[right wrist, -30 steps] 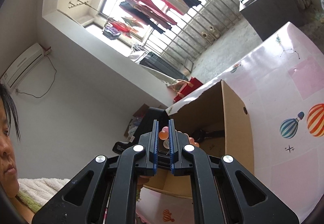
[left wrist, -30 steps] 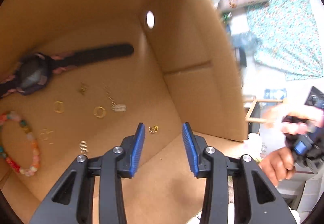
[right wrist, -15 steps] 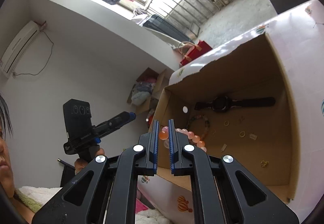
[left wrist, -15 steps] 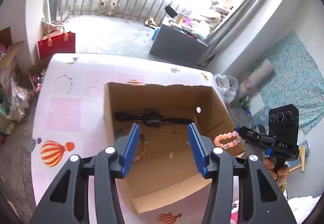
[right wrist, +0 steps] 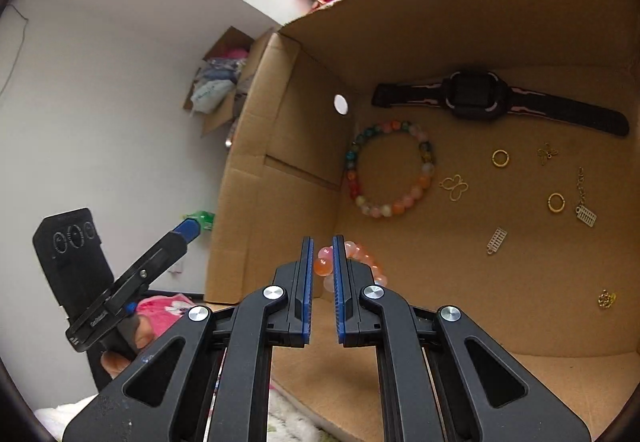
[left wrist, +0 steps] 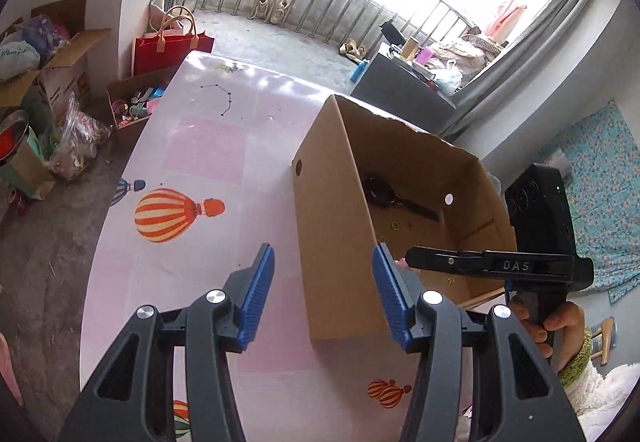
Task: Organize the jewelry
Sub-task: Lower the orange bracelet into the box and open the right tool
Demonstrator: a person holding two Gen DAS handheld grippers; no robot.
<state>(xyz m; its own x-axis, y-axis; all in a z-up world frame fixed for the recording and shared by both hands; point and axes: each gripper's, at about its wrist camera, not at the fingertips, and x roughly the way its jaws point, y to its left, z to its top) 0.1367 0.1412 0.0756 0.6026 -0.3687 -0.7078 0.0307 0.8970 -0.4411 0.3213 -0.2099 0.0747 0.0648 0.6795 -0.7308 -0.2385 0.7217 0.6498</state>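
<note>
Gripping a pink bead bracelet [right wrist: 352, 262] over box [right wrist: 460, 22], right gripper [right wrist: 321, 262]; left gripper [left wrist: 323, 282] fingers apart w/ nothing between.

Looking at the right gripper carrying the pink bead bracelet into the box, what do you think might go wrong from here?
1. The right gripper pinches the pink bead bracelet by only a bead or so, with the rest hanging free; it may slip out early.
2. Released here, it could land on the multicoloured bracelet or scatter the small gold rings.
3. The left gripper, open and empty, hangs outside the cardboard box; it might bump the wall.
</note>
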